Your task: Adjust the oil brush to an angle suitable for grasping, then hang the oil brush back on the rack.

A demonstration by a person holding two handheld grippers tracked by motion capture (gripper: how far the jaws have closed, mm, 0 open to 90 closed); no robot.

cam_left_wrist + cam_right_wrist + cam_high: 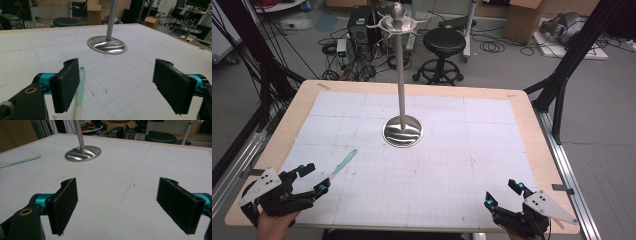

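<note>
High view first: both hands are cut off by the bottom edge, so little more than knuckles shows behind the left gripper [314, 181] and the right gripper [503, 192]. The top of the metal stand [401, 80] runs into the clutter of cables and a black stool [444, 41] on the floor beyond, and its arms are hard to pick out there. The near end of the mint-green stick [342, 164] slips in beside the left gripper's front finger, so I cannot see where it stops.

That stick lies flat on the white gridded mat [437, 165], slanting away toward the stand's round base. From the left gripper view, the stick [80, 92] sits inside the spread jaws, tight beside the left-hand pad [66, 83]; whether it touches the pad I cannot tell. The other pad stands well clear of it. Nothing is pinched, and its pale near end runs off the bottom of the frame.

The right gripper view shows its own jaws spread wide over bare mat, nothing between them, with the stick [22, 161] far off at the left edge and cut there. The two gripper views lose the stand's top, showing just the shiny base [107, 45] and lower pole.
</note>
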